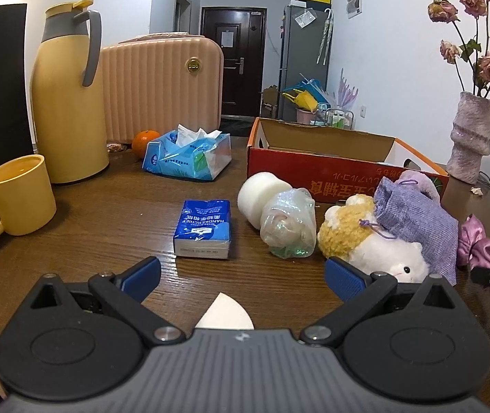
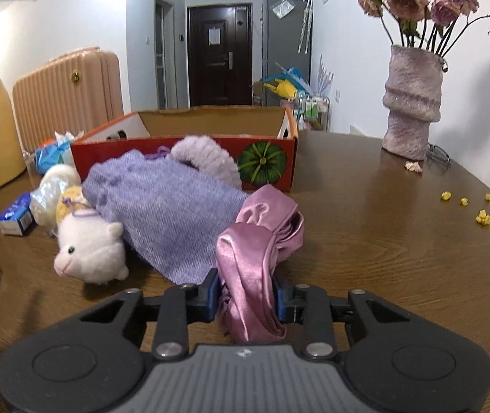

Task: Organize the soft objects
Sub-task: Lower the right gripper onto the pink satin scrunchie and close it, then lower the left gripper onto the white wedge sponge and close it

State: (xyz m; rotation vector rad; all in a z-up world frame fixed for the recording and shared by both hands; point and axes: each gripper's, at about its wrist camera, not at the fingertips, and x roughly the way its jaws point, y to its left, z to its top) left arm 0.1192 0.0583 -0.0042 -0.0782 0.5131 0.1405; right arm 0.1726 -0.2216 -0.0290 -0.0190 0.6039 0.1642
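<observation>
The left gripper [image 1: 243, 277] is closest, with its jaws spread wide over the brown wooden worktop [image 1: 107, 199] and nothing between them. Going right come a blue tissue pack [image 1: 203, 229], a white fluffy toy animal [image 1: 387, 254] and a purple knitted pouch [image 1: 416, 220]. The right gripper [image 2: 246, 297] has its jaws pinching the shiny pink satin cloth [image 2: 257, 251], bunched near the red cardboard box [image 2: 183, 161]. The cloth looks light, floppy and slippery, so holding a thick fold seems best.
</observation>
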